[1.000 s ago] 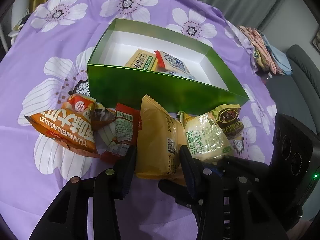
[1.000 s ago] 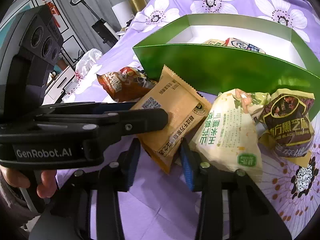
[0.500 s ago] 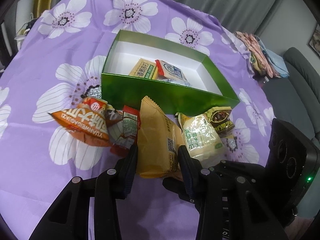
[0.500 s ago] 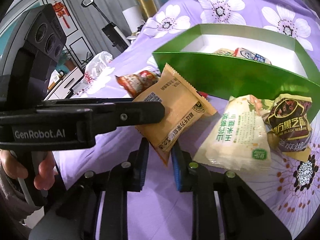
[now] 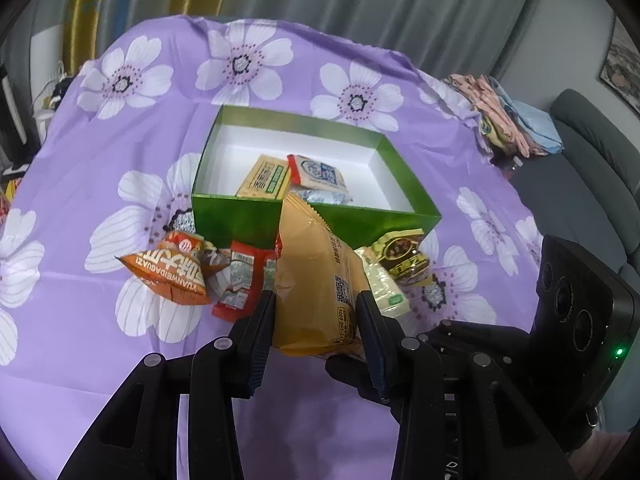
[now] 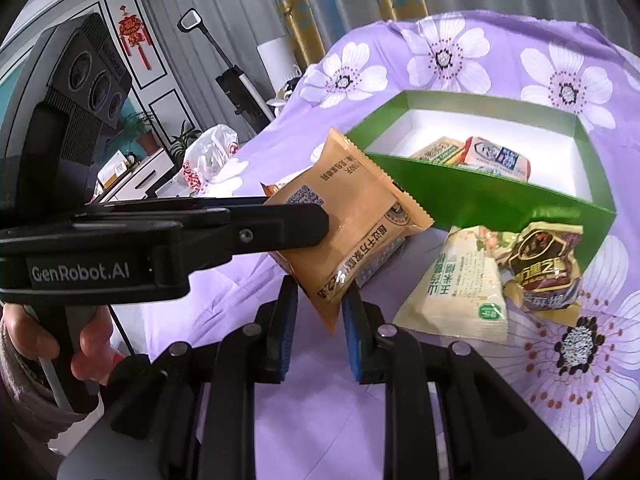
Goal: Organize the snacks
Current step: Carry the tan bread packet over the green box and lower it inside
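- Left gripper: both pads press the flanks of the tan snack packet, which stands on edge between them, clear of the cloth.
- Right gripper: its jaws have just been closing, and the blue-lined pads now pinch the packet's lower corner.
- Tan snack packet: held by both tools at once; its serrated top edge points away from the left gripper, toward the near wall of the green box.
- Green box: directly ahead of both grippers, beyond the held packet; open-topped, white inside, resting on the purple flowered cloth.
- Box contents: a beige-and-green packet and a white packet with a red end lie side by side on the box floor.
- Left of the left gripper's fingers: an orange triangular packet and a red packet, touching one another on the cloth.
- Right of the held packet: a pale green-lettered packet and a dark brown-and-gold packet, overlapping, just before the box wall.
- A hand grips the left tool's handle, seen from the right wrist.
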The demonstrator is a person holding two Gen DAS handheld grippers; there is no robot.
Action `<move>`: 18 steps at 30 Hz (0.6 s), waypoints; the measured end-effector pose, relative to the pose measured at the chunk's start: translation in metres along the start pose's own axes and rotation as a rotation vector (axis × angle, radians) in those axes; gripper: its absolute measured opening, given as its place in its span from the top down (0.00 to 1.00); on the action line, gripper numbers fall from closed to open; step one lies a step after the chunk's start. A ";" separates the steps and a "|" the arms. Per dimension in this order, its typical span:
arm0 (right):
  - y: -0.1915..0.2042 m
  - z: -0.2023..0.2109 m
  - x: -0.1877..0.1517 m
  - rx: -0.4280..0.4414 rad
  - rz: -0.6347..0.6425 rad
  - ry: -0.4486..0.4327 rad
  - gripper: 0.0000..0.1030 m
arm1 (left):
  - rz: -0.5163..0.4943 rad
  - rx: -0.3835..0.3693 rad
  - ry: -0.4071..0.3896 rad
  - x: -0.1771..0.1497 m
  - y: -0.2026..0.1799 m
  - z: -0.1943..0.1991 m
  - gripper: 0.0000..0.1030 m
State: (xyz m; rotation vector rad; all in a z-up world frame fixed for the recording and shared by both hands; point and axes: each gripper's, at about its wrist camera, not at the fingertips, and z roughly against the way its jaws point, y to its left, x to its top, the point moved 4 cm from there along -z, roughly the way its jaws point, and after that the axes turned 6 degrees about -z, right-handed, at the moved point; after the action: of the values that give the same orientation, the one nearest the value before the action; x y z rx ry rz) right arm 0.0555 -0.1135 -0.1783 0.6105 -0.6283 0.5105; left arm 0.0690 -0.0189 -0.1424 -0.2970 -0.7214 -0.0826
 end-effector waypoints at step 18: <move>-0.009 0.023 0.027 -0.013 0.033 -0.088 0.78 | -0.061 0.006 -0.059 0.030 -0.021 0.012 0.60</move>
State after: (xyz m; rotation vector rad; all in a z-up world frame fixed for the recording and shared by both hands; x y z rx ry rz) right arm 0.0704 -0.1281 -0.1487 0.6139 -0.7260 0.5122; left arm 0.0800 -0.0343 -0.1089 -0.2729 -0.7890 -0.1306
